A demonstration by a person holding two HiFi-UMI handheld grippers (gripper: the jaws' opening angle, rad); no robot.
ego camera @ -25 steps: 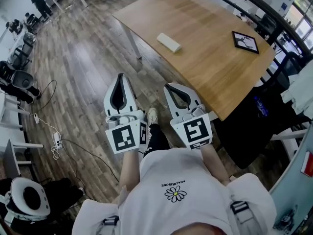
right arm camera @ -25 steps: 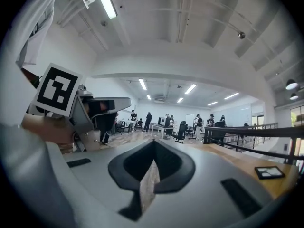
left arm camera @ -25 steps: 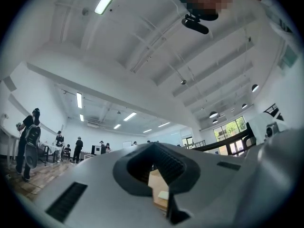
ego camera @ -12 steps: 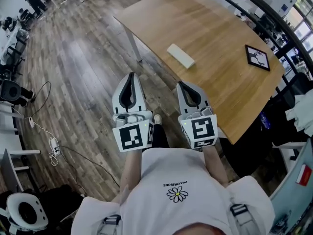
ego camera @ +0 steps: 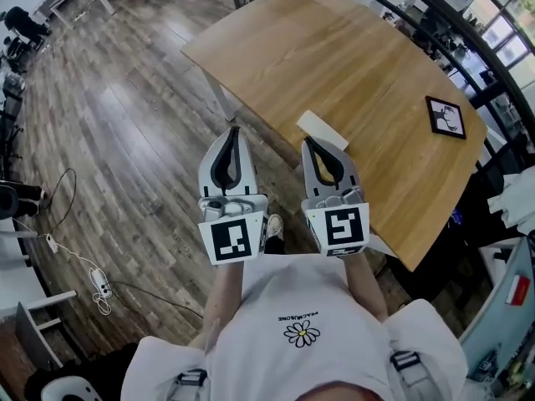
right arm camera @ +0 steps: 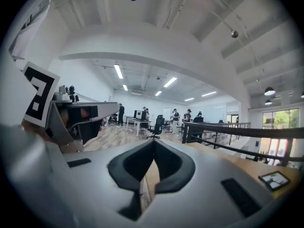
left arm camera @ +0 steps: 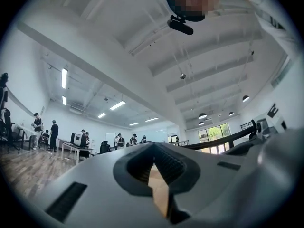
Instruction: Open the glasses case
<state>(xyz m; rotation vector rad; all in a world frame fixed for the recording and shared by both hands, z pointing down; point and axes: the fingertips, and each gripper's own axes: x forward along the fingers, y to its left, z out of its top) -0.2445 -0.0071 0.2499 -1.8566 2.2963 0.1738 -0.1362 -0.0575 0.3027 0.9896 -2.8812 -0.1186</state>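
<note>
My right gripper (ego camera: 308,141) has its jaws pressed together with nothing between them, and my left gripper (ego camera: 233,130) is the same, tips meeting on empty air. In the head view both point toward 12 o'clock, side by side and apart from each other. The glasses case (ego camera: 323,130), a pale oblong box, lies shut on the wooden table (ego camera: 334,40) close to the near edge. From my right gripper's tip it sits just beyond at about 1 o'clock, so close in the head view that I cannot tell whether tip and case touch. From my left tip it lies off at 3 o'clock, across the table's edge, with that gripper out over the floor. The case's long axis runs from roughly 10 to 4 o'clock, slanted across the line my jaws point along. I judge the right hand is the nearer one for the first hold, and its jaws must part before they can take the case. A small framed picture (ego camera: 445,116) lies well apart at 2 o'clock.
</note>
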